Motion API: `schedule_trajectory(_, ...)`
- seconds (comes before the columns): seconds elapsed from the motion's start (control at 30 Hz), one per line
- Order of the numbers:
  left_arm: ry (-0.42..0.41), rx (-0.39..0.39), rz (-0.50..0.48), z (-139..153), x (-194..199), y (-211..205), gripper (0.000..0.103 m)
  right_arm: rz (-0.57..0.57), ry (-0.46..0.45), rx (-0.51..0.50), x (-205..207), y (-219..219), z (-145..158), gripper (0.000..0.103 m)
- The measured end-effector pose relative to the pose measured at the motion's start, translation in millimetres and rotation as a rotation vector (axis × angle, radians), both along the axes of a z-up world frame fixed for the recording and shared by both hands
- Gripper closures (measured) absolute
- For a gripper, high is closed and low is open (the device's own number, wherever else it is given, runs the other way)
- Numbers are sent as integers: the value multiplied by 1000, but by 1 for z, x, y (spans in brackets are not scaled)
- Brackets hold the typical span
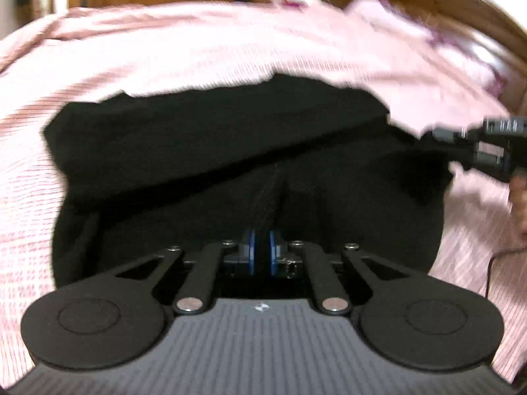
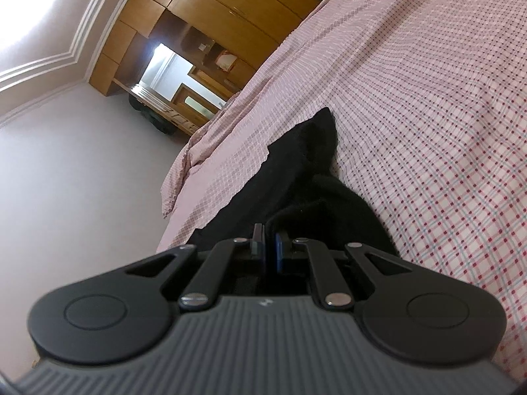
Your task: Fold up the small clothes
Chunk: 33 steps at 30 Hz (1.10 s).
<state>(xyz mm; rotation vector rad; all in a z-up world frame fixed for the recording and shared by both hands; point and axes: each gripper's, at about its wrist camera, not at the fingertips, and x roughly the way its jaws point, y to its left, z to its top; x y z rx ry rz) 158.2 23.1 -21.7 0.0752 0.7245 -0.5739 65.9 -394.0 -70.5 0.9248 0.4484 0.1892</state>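
Bedspread (image 1: 164,52), pink and checked, carries the one black garment (image 1: 210,151), lying roughly flat with a diagonal fold line across it. On its near edge the left claw (image 1: 261,250) is clamped tight, a ridge of black cloth pinched between the blue pads. At the garment's right corner the right claw (image 2: 268,250) is likewise closed on fabric. Folding looks barely started: both edges gripped, the fold itself not yet carried over.

No readable text, labels or numbers.
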Motion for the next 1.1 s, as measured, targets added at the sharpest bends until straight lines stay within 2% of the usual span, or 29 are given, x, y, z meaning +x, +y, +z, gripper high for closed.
schedule_trajectory(0.13, -129, -126, 213, 24, -19, 26, 94, 1, -47, -7, 3, 1, 11, 95)
schedule_trajectory(0.2, -224, -144, 319, 37, -24, 35, 94, -3, -80, -7, 7, 2, 18, 95)
schedule_trajectory(0.3, -317, -136, 408, 49, -22, 35, 94, -20, -125, -12, 17, 5, 29, 95)
schedule_trajectory(0.43, -384, -163, 497, 59, -13, 37, 94, -43, -179, 2, 36, 8, 44, 95)
schedule_trajectory(0.6, -418, -157, 573, 63, 25, 31, 94, -75, -200, 15, 79, 8, 54, 95)
schedule_trajectory(0.73, -430, -108, 598, 56, 61, 22, 94, -101, -173, -37, 120, 14, 51, 95)
schedule_trajectory(0.9, -376, -22, 621, 25, 116, 16, 94, -129, -66, -124, 166, 24, 24, 93)
schedule_trajectory(0.97, -337, 26, 615, 8, 135, 15, 94, -162, -5, -198, 184, 30, 9, 92)
schedule_trajectory(1.1, -262, 80, 619, -22, 164, 19, 93, -141, 79, -262, 209, 35, -16, 92)
